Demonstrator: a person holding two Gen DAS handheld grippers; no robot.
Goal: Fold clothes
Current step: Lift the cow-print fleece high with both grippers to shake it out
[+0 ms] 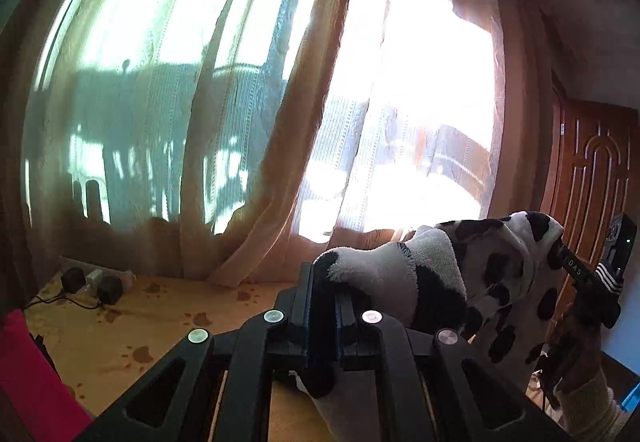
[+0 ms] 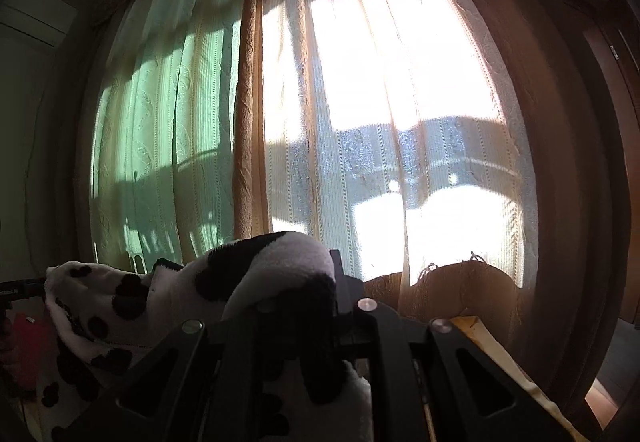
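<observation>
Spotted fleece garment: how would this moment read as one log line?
left claw: shut on spotted fleece garment | right claw: shut on it | garment: held up between both, before curtain

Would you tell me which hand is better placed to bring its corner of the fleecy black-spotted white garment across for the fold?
Probably the left gripper: garment hangs toward the right gripper.

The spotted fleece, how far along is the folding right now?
Done: both grippers have a grip; the left gripper and right gripper are shut on the spotted fleece. In hand: it hangs between them, lifted before the curtain. Left: no fold shows yet.
</observation>
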